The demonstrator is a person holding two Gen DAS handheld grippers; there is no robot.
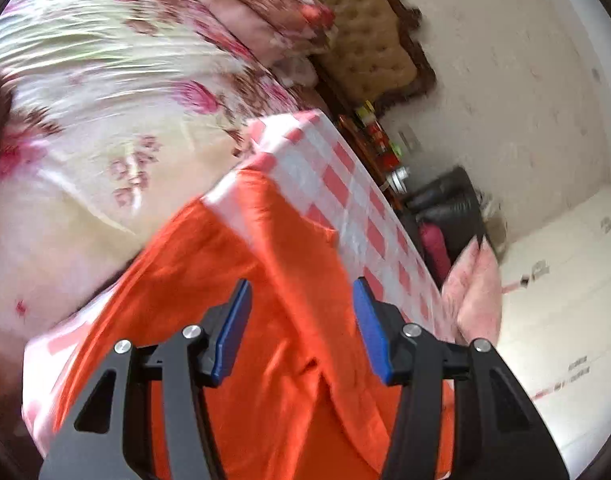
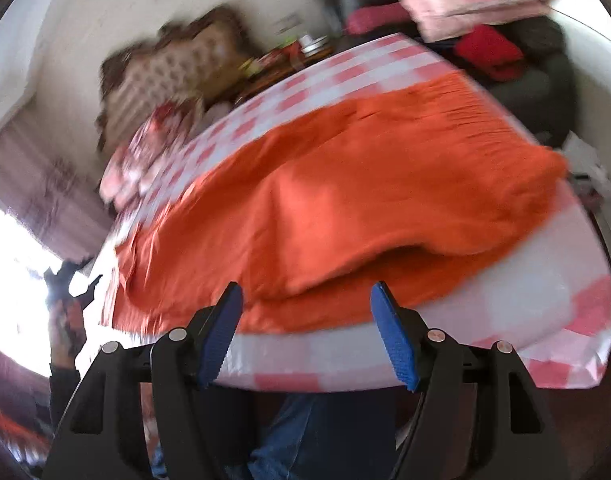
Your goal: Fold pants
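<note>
Orange pants (image 1: pixel 241 280) lie spread on a table with a red and white checked cloth (image 1: pixel 345 184). My left gripper (image 1: pixel 301 292) is open, with nothing between its blue pads, just above the orange fabric. In the right wrist view the pants (image 2: pixel 345 184) lie across the table, with a fold bulging near the front edge. My right gripper (image 2: pixel 305 294) is open and empty, at the table's near edge (image 2: pixel 345 356), just short of the pants' front hem. Both views are motion-blurred.
A bed with a floral cover (image 1: pixel 105 92) lies left of the table. A tufted headboard (image 1: pixel 369 48), a cluttered side table (image 1: pixel 377 140) and a dark chair (image 1: pixel 449 208) with pink cloth (image 1: pixel 473 292) stand beyond. A person's jeans (image 2: pixel 305 432) show below the table edge.
</note>
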